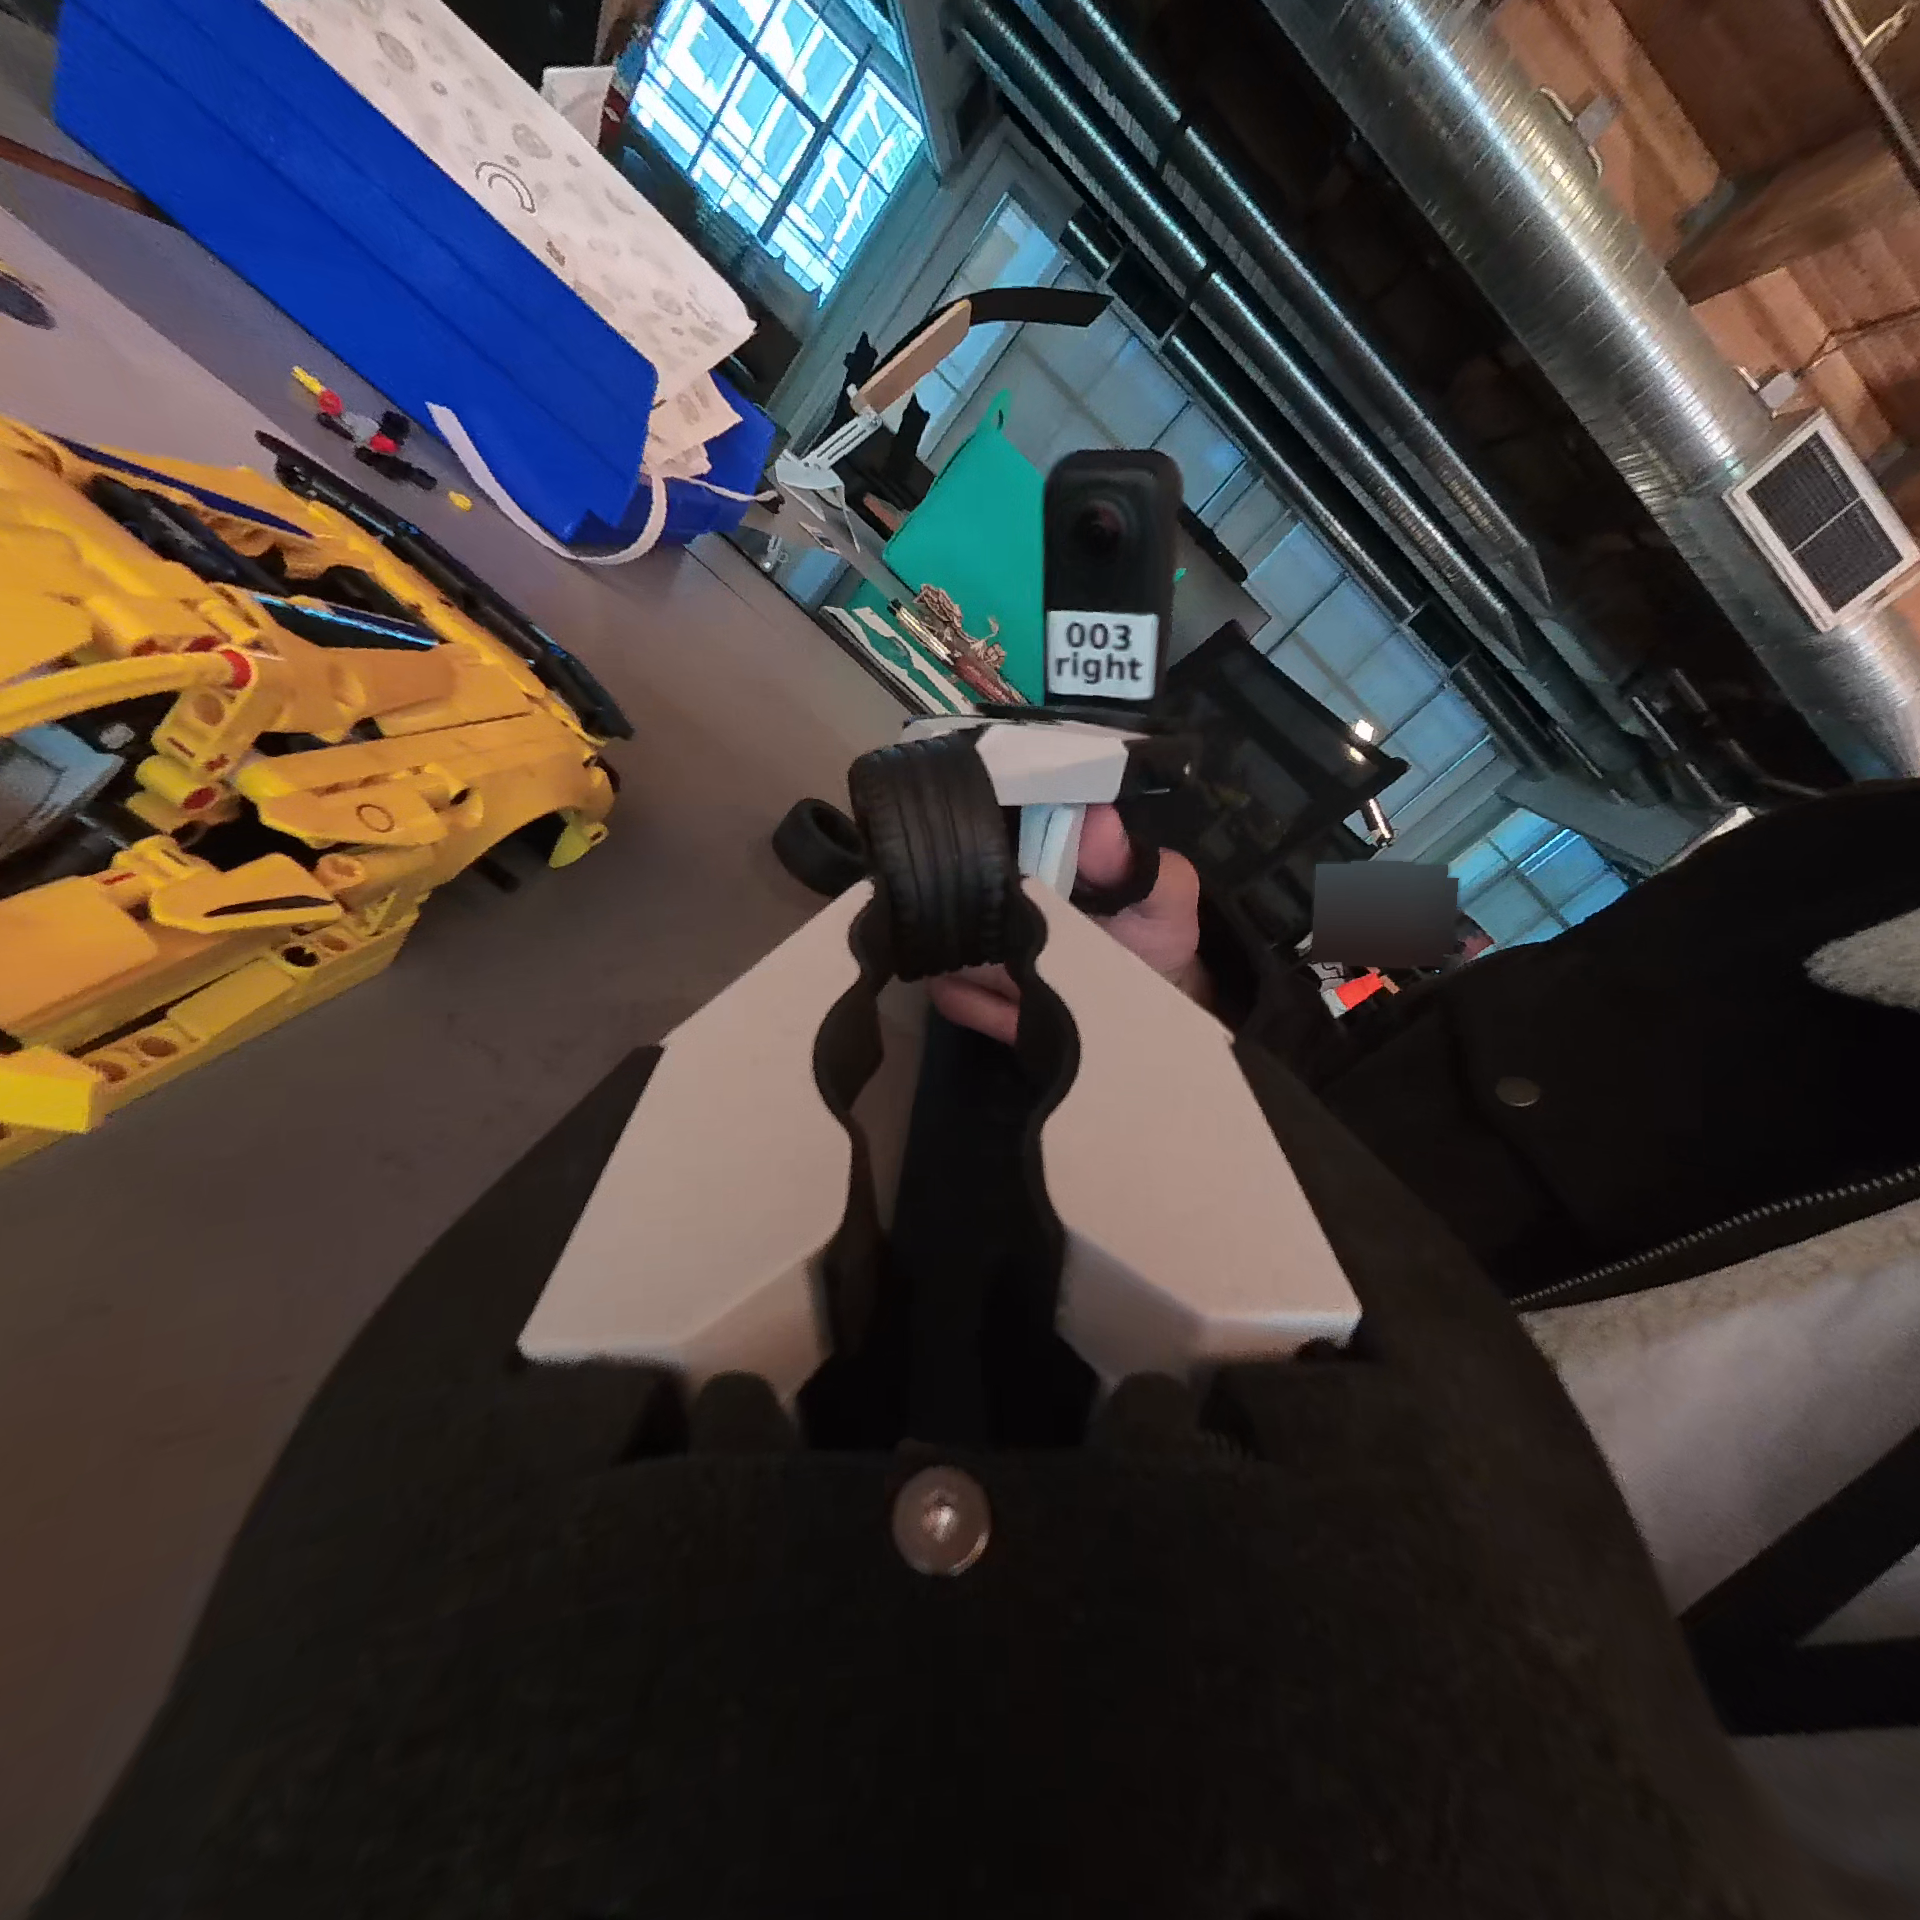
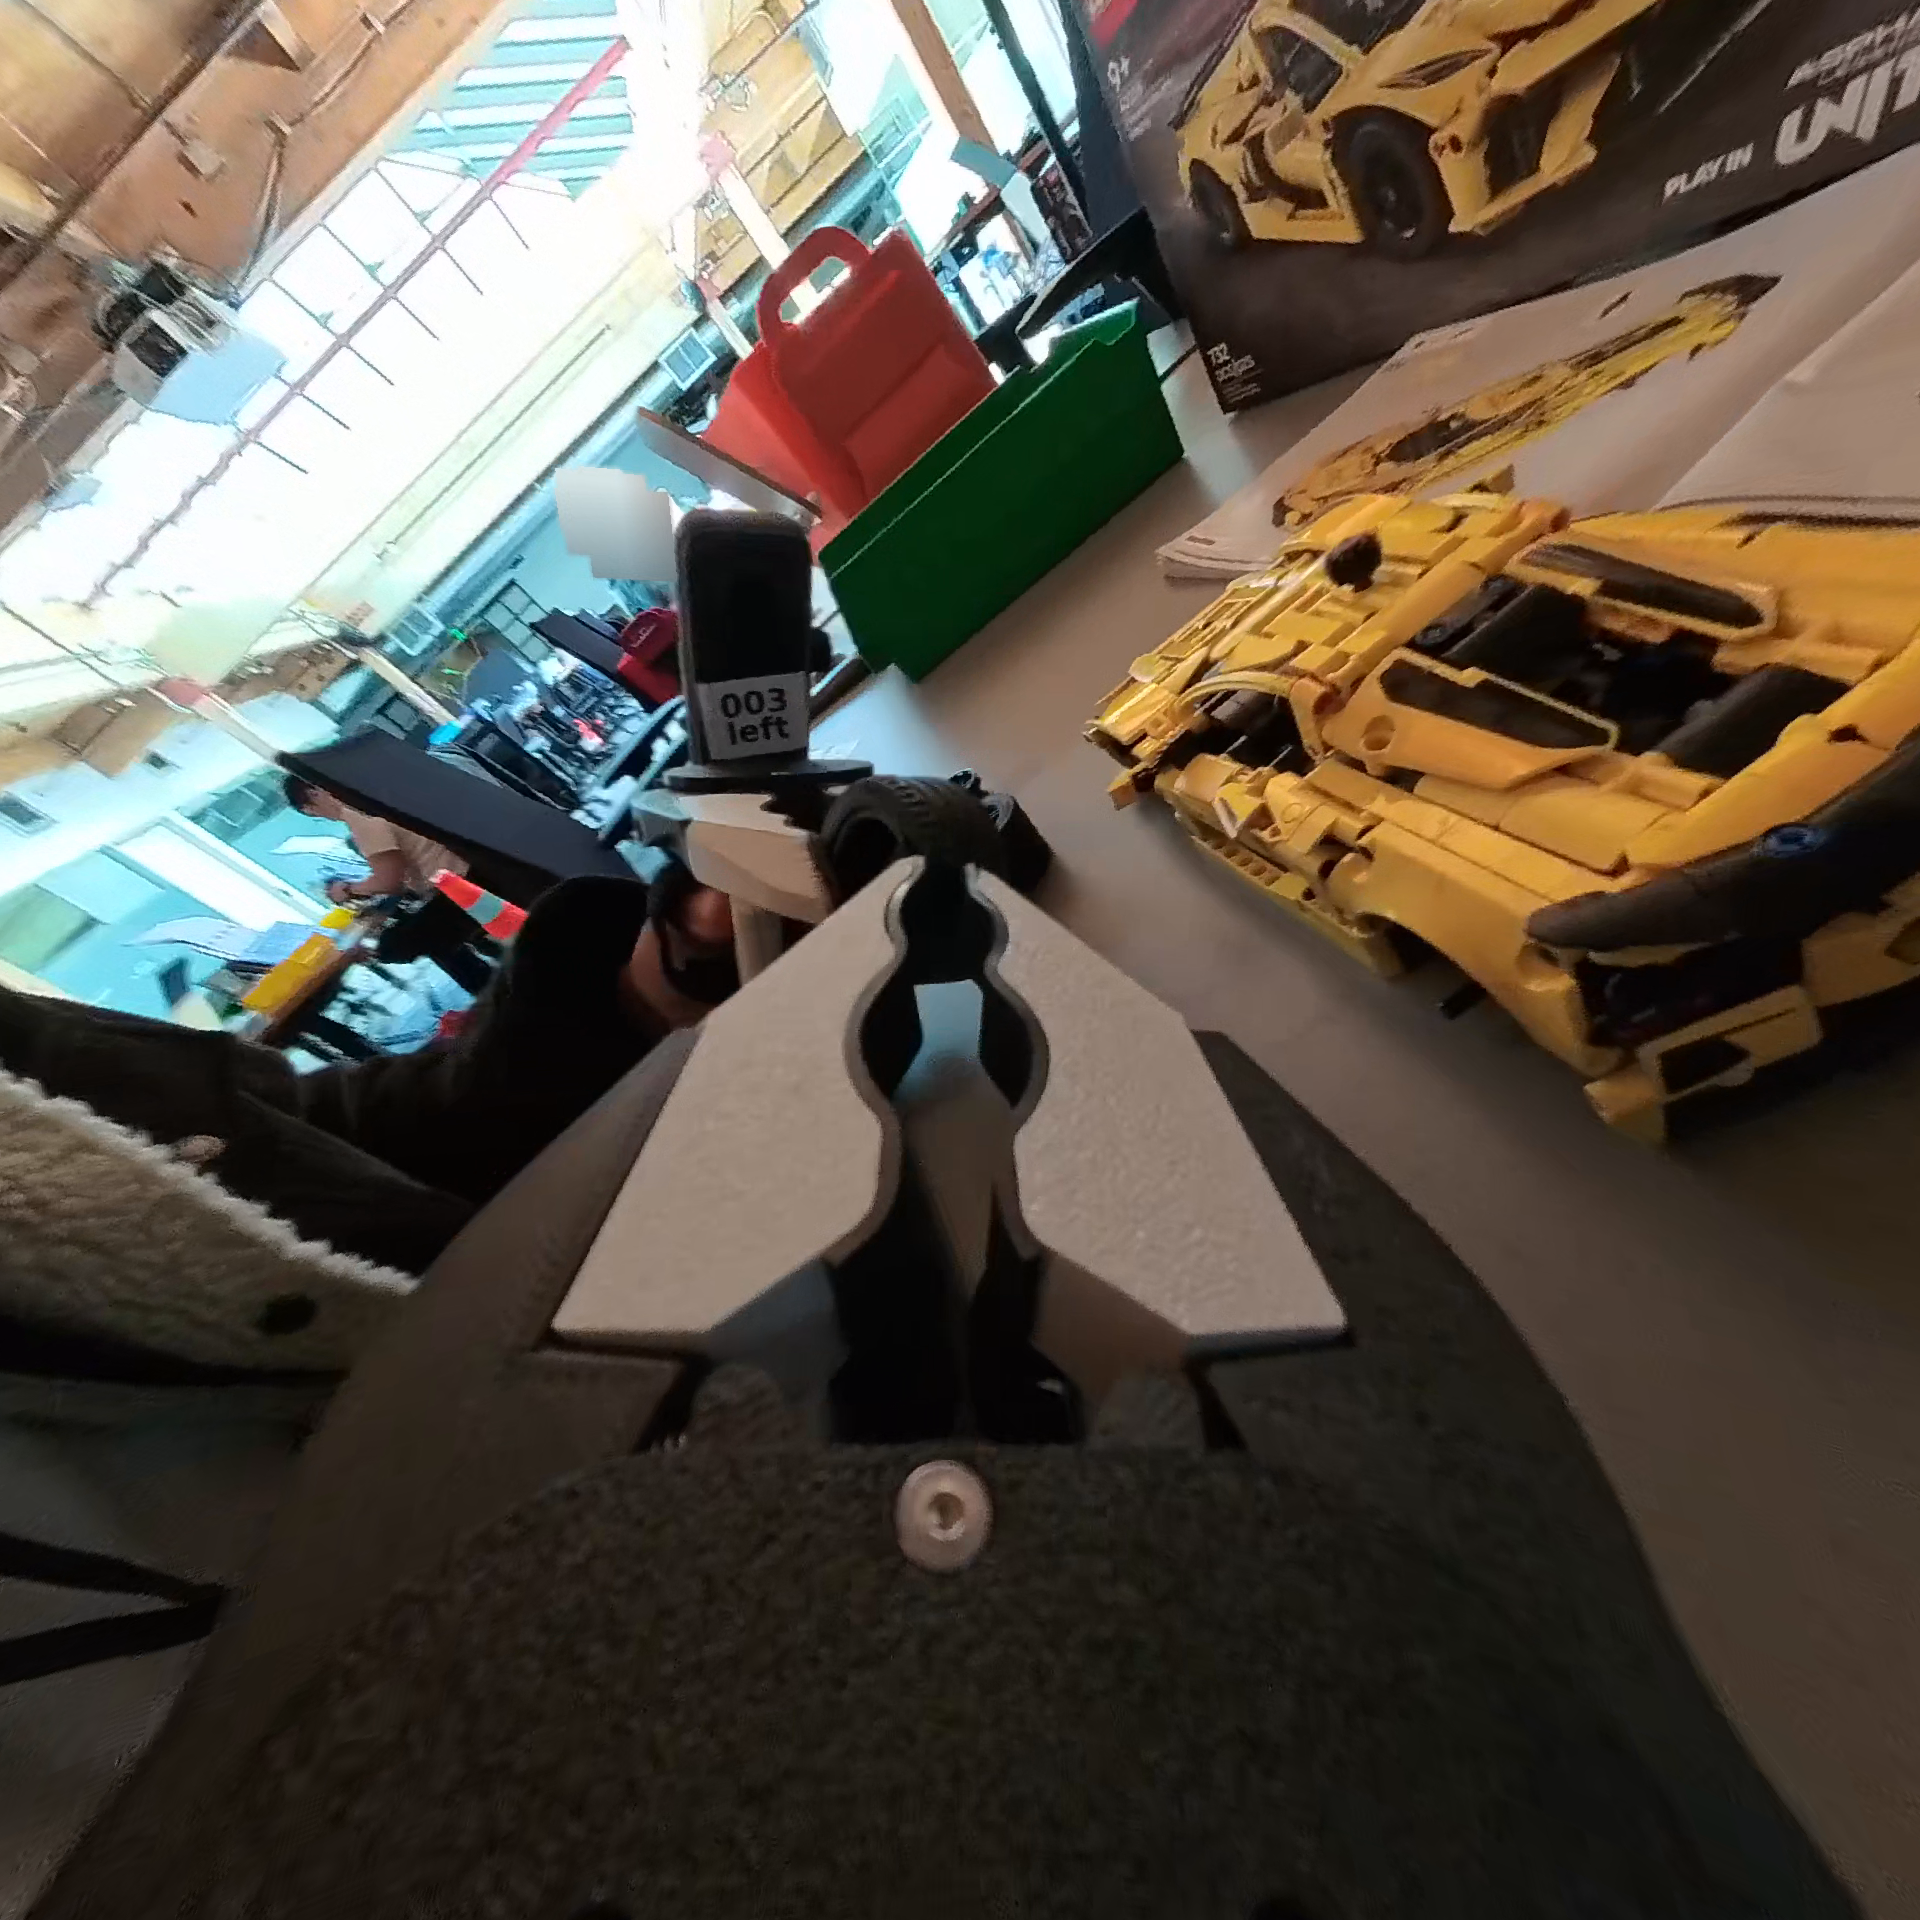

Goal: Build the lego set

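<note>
Tyre (image 1: pixel 940 873), black, sits at the tips of the left claw (image 1: pixel 948 940), pinched between its fingers, held up off the desk (image 1: pixel 416 1195). Right claw (image 2: pixel 940 914) meets it from the opposite side, tips nearly closed on a black part at the tyre (image 2: pixel 914 821); exact grip there can't be told. Second tyre (image 1: pixel 816 844) lies on the desk just behind the held one. Yellow car (image 2: pixel 1507 790), partly built, wheel arches empty, sits on the desk beside both claws. Beyond it: booklet (image 2: pixel 1455 416), set box (image 2: pixel 1455 156), green bin (image 2: pixel 997 509), red bag (image 2: pixel 862 374). Toward the far desk edge on the other side, loose small parts (image 1: pixel 364 431) next to a blue box (image 1: pixel 343 270).
</note>
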The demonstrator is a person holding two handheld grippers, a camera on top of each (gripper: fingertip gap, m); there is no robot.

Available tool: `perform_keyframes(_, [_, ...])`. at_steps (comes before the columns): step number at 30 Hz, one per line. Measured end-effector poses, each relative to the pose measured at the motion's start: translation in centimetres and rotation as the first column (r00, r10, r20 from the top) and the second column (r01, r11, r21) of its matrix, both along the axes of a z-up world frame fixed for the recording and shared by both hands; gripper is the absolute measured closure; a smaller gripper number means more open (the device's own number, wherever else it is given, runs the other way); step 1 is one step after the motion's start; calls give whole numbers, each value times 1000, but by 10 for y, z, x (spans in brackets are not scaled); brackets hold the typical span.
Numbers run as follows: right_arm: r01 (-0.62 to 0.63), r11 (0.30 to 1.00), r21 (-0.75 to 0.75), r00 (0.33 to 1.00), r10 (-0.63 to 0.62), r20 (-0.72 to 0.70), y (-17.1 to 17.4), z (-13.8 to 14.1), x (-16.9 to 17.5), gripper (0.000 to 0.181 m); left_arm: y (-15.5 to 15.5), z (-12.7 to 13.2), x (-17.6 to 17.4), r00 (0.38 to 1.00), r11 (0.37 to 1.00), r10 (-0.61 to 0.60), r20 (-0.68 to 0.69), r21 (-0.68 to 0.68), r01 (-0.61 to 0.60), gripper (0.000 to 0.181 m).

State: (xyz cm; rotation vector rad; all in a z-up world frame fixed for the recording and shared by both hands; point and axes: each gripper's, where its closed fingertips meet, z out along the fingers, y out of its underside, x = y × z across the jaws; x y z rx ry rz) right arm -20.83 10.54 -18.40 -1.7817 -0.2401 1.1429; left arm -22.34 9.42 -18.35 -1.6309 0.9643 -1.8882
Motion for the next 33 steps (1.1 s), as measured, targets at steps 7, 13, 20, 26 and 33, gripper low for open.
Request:
perform_keyframes(7, [17,999,43,996,-21,91,0,-3,-2,179,0,1,-2,999,998,-28,19,-49,29,160])
perform_keyframes(13, [57,996,66,992,-64,107,6,-2,3,179,-1,-4,3,998,994,-62,-7,-89,61,160])
perform_keyframes(20, [-160,971,176,921,82,381,4,-1,0,176,-6,-7,1,993,987,-119,-22,-111,116,161])
perform_keyframes(26, [-449,892,59,687,303,661,-1,-12,0,176,-16,-19,6,981,986,-160,-107,-75,152,161])
perform_keyframes(33, [-549,833,65,680,400,615,-7,-6,-12,177,-29,-21,6,969,977,-213,-124,-27,211,161])
